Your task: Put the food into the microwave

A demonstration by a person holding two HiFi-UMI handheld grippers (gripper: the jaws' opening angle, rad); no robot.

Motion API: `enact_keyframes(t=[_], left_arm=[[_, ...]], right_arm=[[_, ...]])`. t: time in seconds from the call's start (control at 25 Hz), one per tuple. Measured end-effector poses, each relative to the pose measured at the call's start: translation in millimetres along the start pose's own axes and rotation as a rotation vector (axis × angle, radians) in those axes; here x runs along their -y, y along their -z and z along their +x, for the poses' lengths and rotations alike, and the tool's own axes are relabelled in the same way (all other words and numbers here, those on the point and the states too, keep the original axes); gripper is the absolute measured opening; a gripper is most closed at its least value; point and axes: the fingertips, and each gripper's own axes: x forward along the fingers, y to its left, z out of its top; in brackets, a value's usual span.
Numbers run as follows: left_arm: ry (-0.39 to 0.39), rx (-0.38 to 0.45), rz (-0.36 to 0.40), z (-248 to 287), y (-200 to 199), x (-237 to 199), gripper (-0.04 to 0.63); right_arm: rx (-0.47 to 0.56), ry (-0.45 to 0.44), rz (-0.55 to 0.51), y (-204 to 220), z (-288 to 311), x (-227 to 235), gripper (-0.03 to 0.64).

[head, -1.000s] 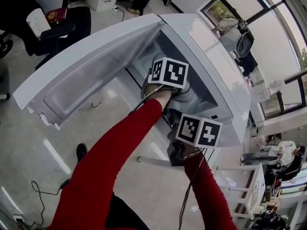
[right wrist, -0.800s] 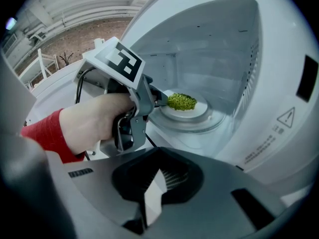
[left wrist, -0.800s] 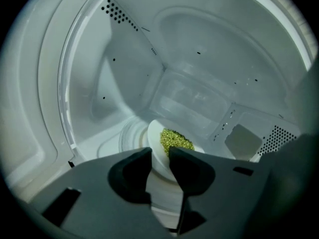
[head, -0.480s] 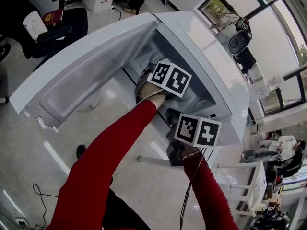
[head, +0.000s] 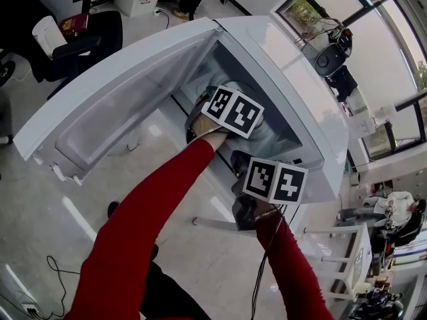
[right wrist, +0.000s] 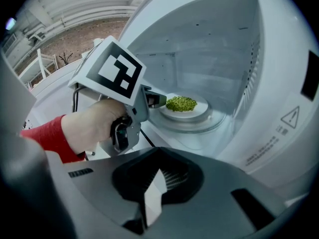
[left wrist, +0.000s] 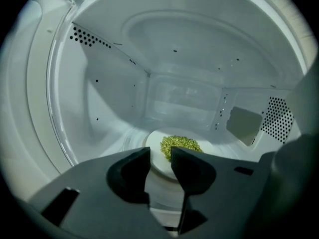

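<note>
The white microwave (head: 293,72) stands with its door (head: 113,105) swung wide. Inside, a white plate (right wrist: 193,111) with a heap of green food (left wrist: 180,145) rests on the glass turntable (right wrist: 197,125). My left gripper (left wrist: 159,157) reaches into the cavity, and its jaws are opening. The plate's near rim shows in the gap between them and the pads do not press on it. The left gripper's marker cube (head: 233,111) sits in the microwave's mouth. My right gripper (right wrist: 149,197) hangs outside, in front of the microwave's lower edge, shut on nothing.
The door juts out to the left over the shiny floor. A black office chair (head: 87,35) stands beyond it. A cable (head: 53,272) lies on the floor at lower left. White frame furniture (head: 350,259) stands at the right, under the windows.
The left gripper's marker cube has rolled a little in the microwave's mouth. The right gripper has kept still.
</note>
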Motion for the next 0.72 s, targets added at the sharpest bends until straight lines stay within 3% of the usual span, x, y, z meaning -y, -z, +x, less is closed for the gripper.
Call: enact_keyframes(t=[0.16, 0.32, 0.72], left_arm=[[0.037, 0.04, 0.001, -8, -15, 1, 0.13], [0.074, 0.071, -0.017, -22, -18, -2, 0.067], [0.226, 0.102, -0.262, -76, 20, -14, 0.011]], right_arm=[[0.013, 0.0, 0.002, -6, 1, 0, 0.014], [0.029, -0.003, 0.017, -10, 3, -3, 0.014], [0.119, -0.13, 0.051, -23, -15, -32, 0.014]])
